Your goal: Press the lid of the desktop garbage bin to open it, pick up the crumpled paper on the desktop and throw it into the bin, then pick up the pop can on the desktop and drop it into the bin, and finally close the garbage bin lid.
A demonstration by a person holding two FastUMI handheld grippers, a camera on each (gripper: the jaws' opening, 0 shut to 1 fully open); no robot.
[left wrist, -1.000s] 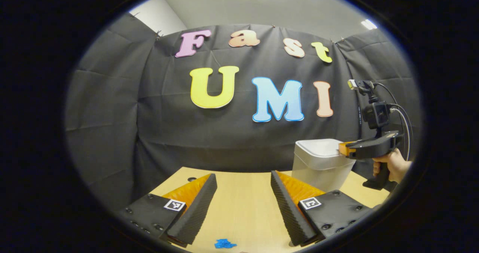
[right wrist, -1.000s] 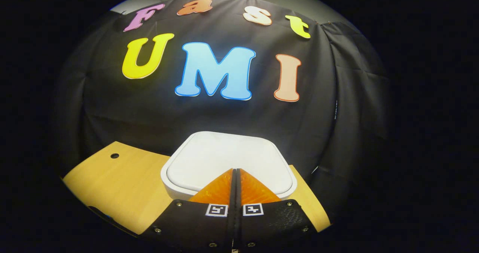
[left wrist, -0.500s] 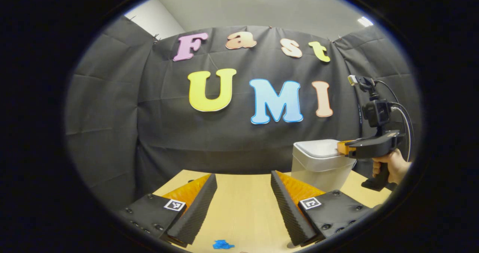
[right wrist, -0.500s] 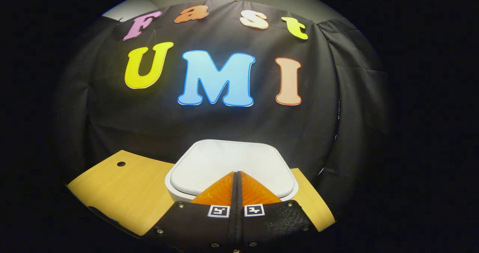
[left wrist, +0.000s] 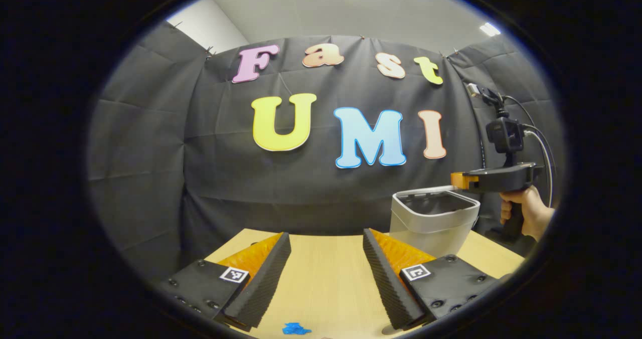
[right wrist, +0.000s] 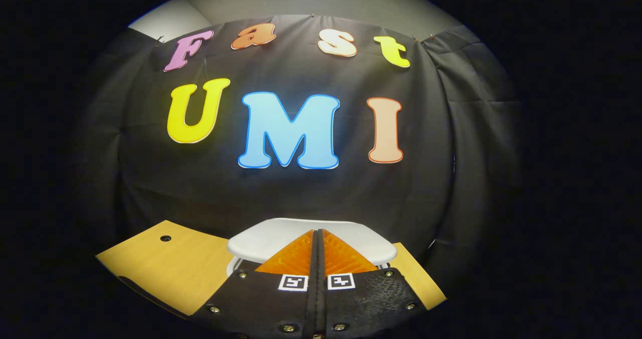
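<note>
Two views catch the bin (left wrist: 432,223), at the right of the left gripper view and at the bottom centre of the right gripper view; its inside reads only as a dark opening, and what lies in it cannot be made out. In the left gripper view the lid (left wrist: 437,189) is a thin pale edge above the rim, raised at the right side under the right gripper (left wrist: 457,180); whether the tips touch it cannot be told. In the right gripper view the lid (right wrist: 271,236) is a pale slab tilted up, half covered by the right gripper (right wrist: 316,251), whose fingers lie pressed together with nothing between them. A hand (left wrist: 524,209) at the right edge of the left gripper view grips that tool's handle, the tool held level and pointing left over the bin; the wrist is cut off by the frame. The left gripper (left wrist: 326,274) sits at the bottom of its own view, low over the wooden table (left wrist: 326,259), its fingers spread wide apart with bare tabletop between them. A small blue scrap (left wrist: 295,328) lies on the table at the bottom edge, partly cut off and too small to identify. A round hole (right wrist: 165,238) marks the table's left corner in the right gripper view.
</note>
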